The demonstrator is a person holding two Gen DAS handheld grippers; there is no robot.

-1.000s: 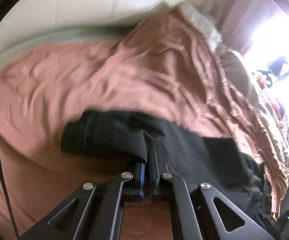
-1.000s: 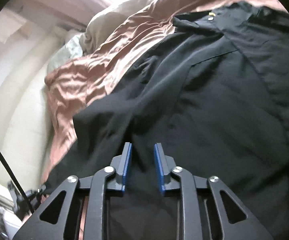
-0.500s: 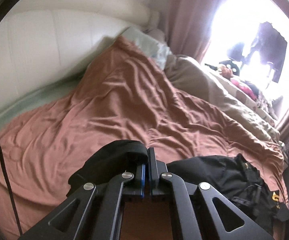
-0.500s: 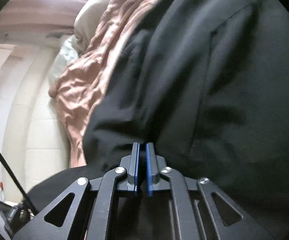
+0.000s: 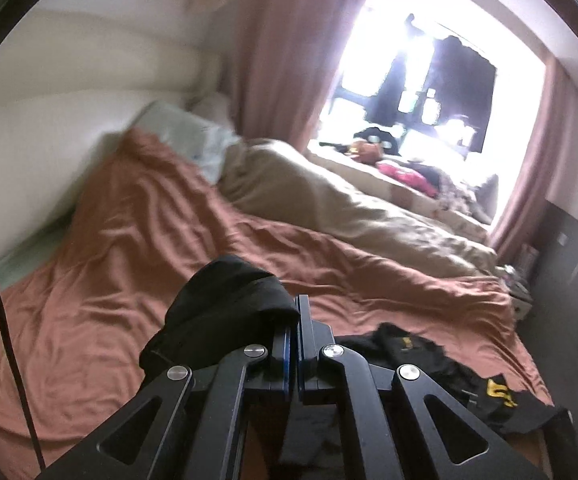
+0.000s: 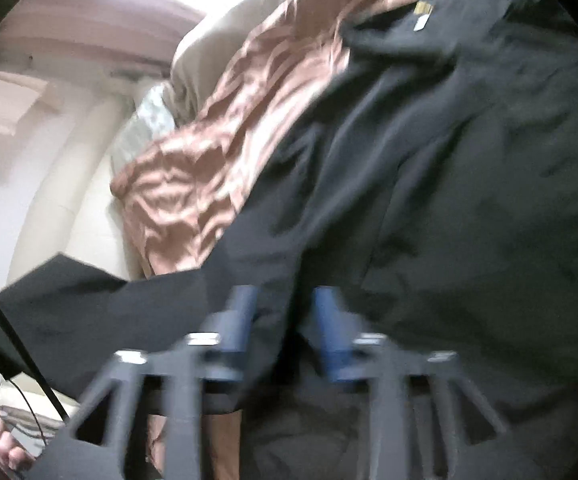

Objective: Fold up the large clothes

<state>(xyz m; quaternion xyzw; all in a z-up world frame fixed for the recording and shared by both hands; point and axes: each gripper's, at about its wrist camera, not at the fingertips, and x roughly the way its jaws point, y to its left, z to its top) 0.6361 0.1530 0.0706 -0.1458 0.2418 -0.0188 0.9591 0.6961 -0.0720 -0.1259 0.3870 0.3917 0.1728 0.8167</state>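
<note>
Rust bedspread; left claw pinching black garment, yellow print unreadable.

A bunched fold of the garment sits between and just left of the tips of the left hand-held gripper, raised over the bedspread. Right of and below that gripper, more garment lies on the bedspread. Ahead lies a duvet; a pillow is ahead-left and the window is behind them. The right hand-held gripper straddles the garment, with bedspread ahead-left.
</note>
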